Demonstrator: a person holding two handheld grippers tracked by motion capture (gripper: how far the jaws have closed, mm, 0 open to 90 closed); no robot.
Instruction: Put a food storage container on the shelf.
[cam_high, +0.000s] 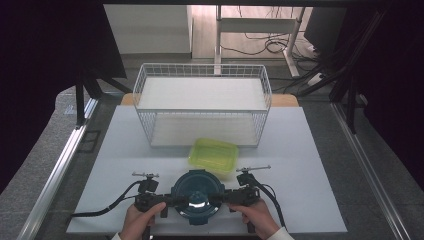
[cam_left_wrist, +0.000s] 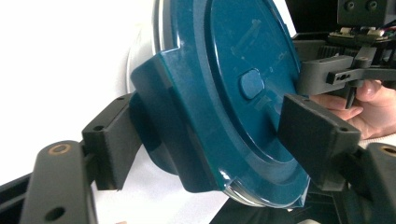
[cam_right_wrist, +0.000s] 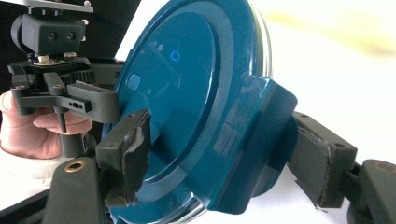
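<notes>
While both my tongs clamp it, the round dark-teal plastic lidded container (cam_high: 197, 195) sits at the table's near edge.
My left gripper (cam_high: 167, 201) grips its nine o'clock latch, my right gripper (cam_high: 225, 197) its three o'clock; a yellow-green plastic box (cam_high: 213, 156) lies at one o'clock.

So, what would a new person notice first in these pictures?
First the round dark teal container at the near edge of the table, clamped from both sides: the left gripper and the right gripper each pinch a lid latch. Behind it lies a yellow-green box, and farther back stands a white wire basket.
</notes>
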